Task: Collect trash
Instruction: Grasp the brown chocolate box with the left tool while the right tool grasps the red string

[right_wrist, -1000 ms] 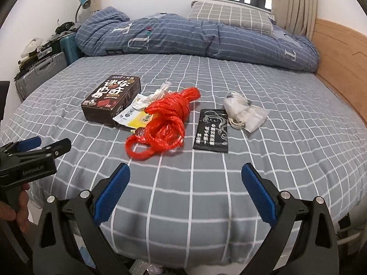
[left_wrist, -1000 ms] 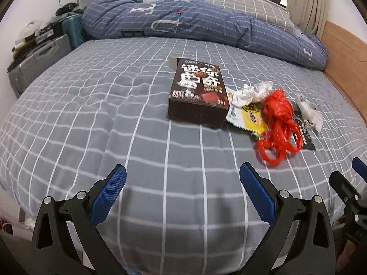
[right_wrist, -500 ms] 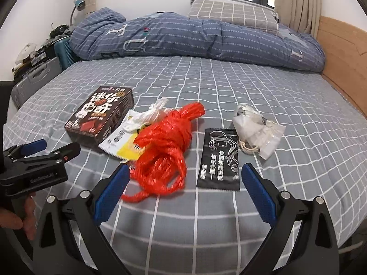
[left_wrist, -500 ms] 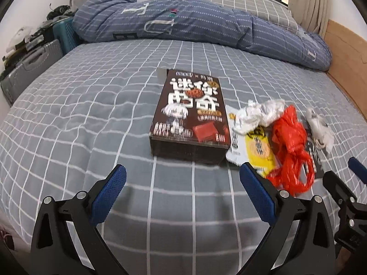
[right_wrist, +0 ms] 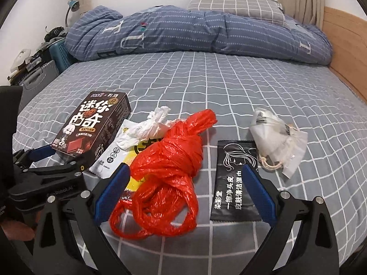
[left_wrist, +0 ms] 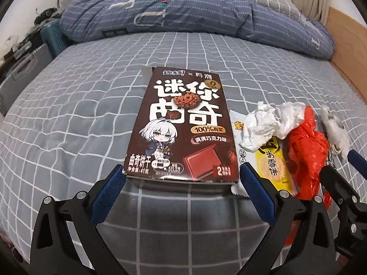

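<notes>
The left claw [left_wrist: 183,189] gapes wide and empty around the stiff, light brown cardboard cookie box [left_wrist: 183,128], ready to pinch its sides.

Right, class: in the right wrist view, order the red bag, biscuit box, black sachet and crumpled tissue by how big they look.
1. Red bag, though nearness inflates it.
2. Biscuit box.
3. Black sachet, not much smaller than the box.
4. Crumpled tissue, partly hidden.

Wide-spread right tongs [right_wrist: 183,188] astride red bag [right_wrist: 167,178] (knotted).
</notes>
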